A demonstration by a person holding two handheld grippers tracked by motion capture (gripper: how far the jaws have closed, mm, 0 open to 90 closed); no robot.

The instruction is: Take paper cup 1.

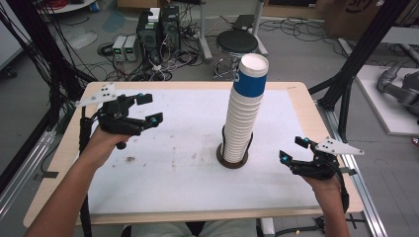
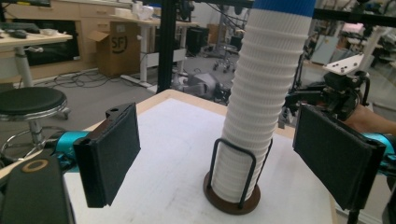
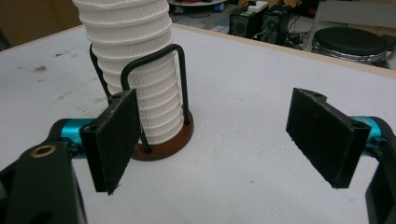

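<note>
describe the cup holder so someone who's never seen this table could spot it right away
On the white table, look right of centre for the tall stack of paper cups. The cup holder is at its foot: a round brown base with black wire loops rising around the lowest cups. It is the only dark ring on the white surface.

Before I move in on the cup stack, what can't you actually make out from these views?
- Cup count: the ribbed rims of the cup stack blur together in the high view.
- Stack top: cut off by the upper edge in the left gripper view and the right gripper view.
- Blue top cup: its print is too small to read.
- Far side of the brown holder base: hidden behind the stack.
</note>
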